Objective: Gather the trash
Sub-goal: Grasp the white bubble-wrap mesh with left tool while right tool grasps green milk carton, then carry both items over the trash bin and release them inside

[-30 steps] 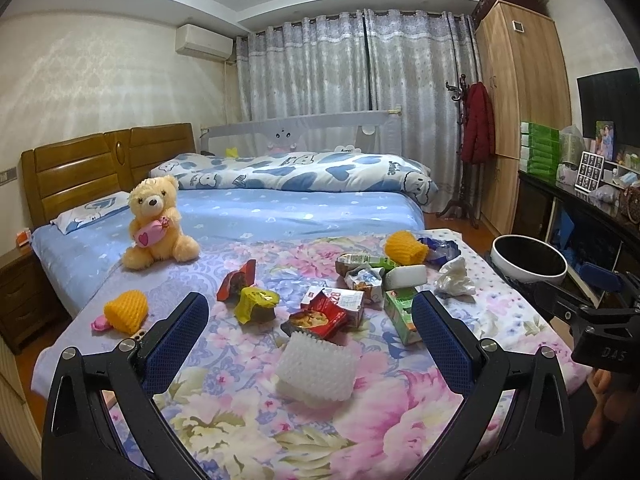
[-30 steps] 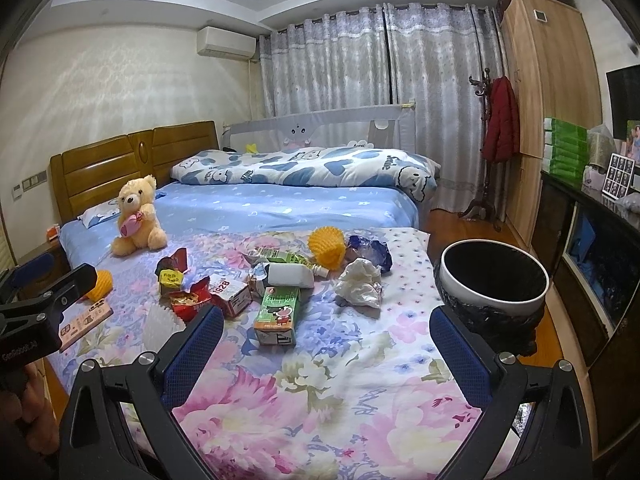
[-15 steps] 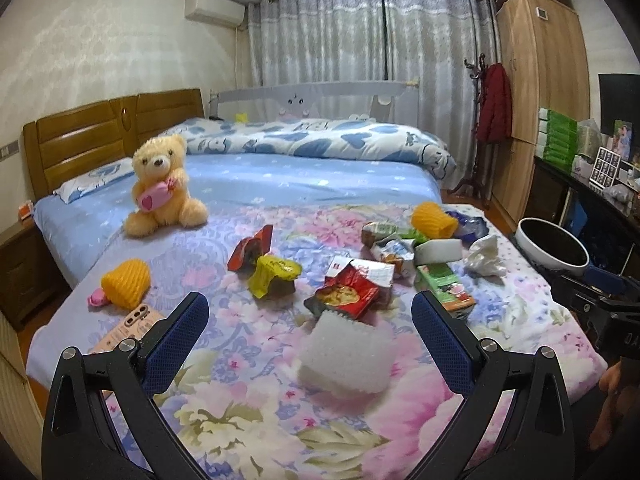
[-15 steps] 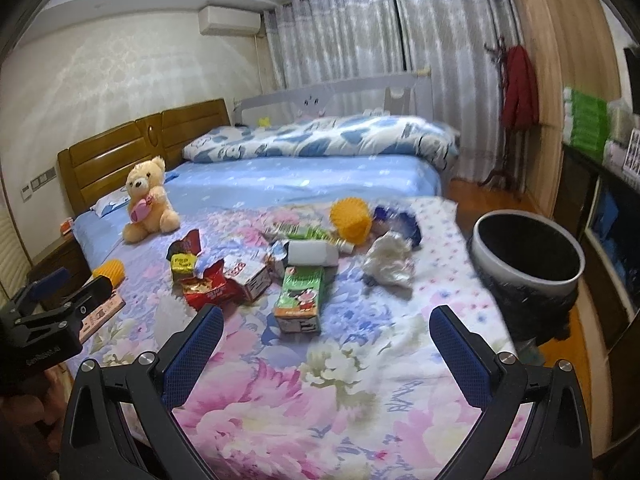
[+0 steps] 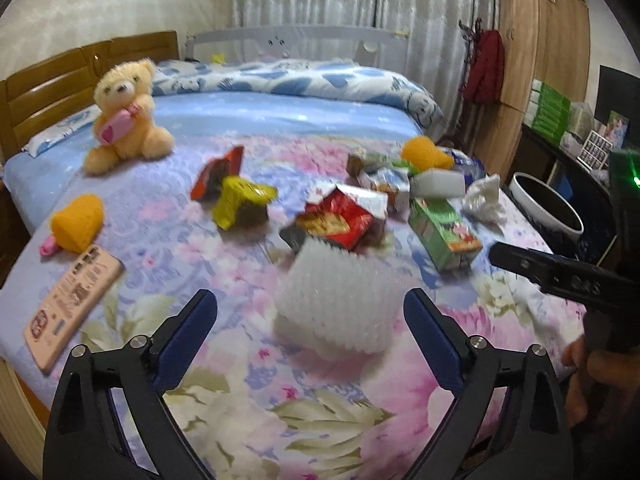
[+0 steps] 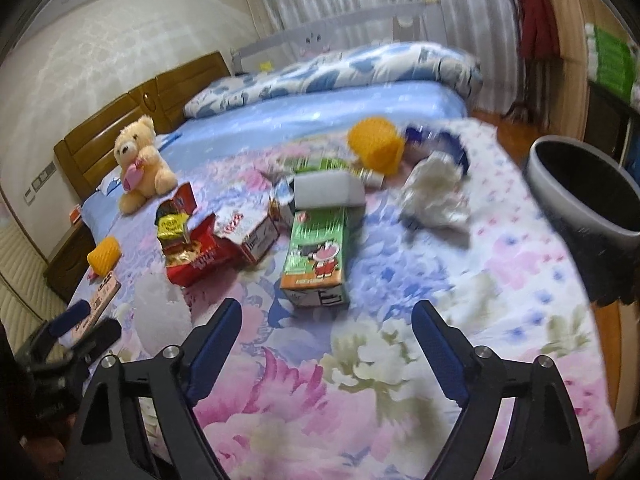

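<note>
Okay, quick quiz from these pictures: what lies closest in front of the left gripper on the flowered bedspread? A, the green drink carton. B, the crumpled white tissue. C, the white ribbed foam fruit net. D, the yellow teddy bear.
C: the white ribbed foam fruit net lies just ahead of the left gripper, between the lines of its closing, empty jaws; bear, carton and tissue lie farther off.

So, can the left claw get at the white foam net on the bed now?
Probably yes. The white foam net lies alone on the blanket, just ahead of the left claw. Its jaws are closing but not yet touching it, and nothing blocks the way.
</note>
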### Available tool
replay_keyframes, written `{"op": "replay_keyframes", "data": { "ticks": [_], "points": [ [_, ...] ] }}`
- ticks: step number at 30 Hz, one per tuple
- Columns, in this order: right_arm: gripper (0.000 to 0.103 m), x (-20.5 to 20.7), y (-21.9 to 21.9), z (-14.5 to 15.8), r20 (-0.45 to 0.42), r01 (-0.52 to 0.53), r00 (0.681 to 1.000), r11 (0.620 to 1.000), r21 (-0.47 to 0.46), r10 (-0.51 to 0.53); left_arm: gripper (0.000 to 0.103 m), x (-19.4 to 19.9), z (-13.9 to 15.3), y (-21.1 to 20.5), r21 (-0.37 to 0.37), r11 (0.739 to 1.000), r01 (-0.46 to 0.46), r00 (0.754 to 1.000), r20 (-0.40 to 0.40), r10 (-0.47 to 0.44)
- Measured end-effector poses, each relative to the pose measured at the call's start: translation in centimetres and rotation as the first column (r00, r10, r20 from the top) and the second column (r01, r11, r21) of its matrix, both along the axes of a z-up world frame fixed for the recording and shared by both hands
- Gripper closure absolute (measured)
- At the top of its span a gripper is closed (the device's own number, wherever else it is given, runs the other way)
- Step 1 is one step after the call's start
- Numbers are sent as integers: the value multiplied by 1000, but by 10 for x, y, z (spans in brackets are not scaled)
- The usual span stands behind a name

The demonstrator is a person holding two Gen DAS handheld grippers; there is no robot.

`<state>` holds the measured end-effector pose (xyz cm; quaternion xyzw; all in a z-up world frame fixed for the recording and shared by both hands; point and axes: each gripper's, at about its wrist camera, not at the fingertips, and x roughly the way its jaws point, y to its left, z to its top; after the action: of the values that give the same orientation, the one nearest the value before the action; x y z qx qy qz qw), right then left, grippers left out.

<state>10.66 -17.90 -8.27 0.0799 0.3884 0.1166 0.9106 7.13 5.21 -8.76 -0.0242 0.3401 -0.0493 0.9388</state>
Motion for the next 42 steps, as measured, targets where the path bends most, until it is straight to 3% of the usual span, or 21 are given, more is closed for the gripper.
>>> {"op": "replay_keyframes", "data": {
  "ticks": [3,8,13,16,17,20,29,42],
  "points": [
    [17,13,6,-9,-33,-18,999,1000,11,18,15,10,-9,0,-15,1000,14,999,-38,-15],
    [20,36,12,-19,-74,-34,997,999,26,35,35,27,-21,1,-60,997,55,994,-87,-60],
    [25,59,18,-27,-110,-45,993,998,32,48,52,35,-26,-6,-72,992,106,989,-92,-112],
    [39,69,21,-31,-117,-46,992,999,16,47,64,36,-26,-11,-73,988,134,986,-88,-140],
    [53,70,20,-30,-114,-43,993,999,2,43,68,35,-25,-12,-73,987,142,985,-86,-148],
    [54,68,13,-30,-122,-43,992,999,21,45,73,34,-21,-16,-76,984,162,983,-79,-168],
    [54,26,-36,-19,-103,23,994,998,57,-17,77,21,-1,-50,-61,959,275,960,-37,-278],
    [54,-10,-107,4,-51,159,987,983,88,-155,77,23,22,-127,-21,891,454,891,5,-454]
  ]
}}
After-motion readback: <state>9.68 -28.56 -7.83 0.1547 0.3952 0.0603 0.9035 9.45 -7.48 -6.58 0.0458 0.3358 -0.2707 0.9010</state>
